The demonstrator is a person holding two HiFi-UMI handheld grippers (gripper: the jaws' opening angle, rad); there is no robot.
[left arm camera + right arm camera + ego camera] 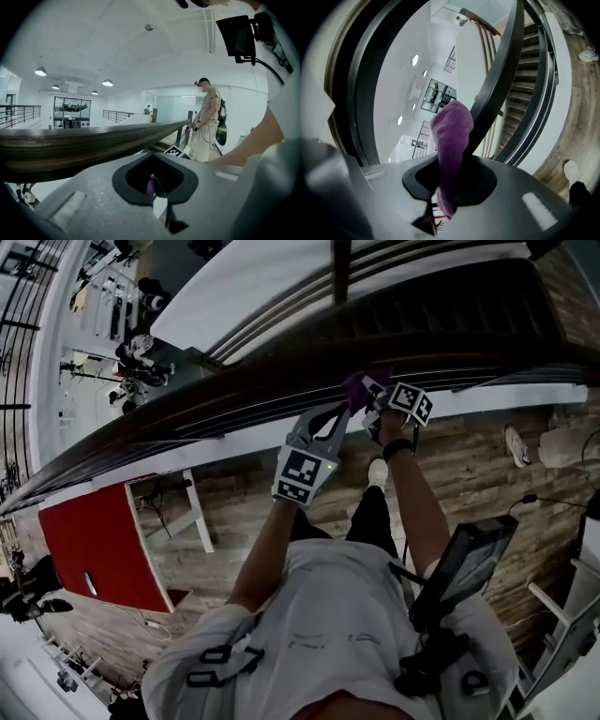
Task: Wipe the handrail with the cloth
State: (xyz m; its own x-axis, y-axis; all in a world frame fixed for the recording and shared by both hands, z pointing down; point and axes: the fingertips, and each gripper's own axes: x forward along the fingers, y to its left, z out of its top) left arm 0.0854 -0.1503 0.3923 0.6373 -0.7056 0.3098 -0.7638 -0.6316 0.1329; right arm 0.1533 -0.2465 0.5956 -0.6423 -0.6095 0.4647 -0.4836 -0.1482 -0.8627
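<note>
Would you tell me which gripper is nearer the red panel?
Left. The left gripper is at the handrail, up and right of the red panel; the right gripper, holding the purple cloth, is farther right.

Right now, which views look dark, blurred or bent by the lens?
Head view: dim overall, the handrail nearly black. Left gripper view: bright ceiling lamps, the near handrail blurred, corners black. Right gripper view: the cloth sharp, the handrail curved by the wide lens.

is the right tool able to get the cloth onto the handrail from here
Probably yes: the right tool is shut on the purple cloth, which sits right at the dark handrail, and nothing shows between them.
</note>
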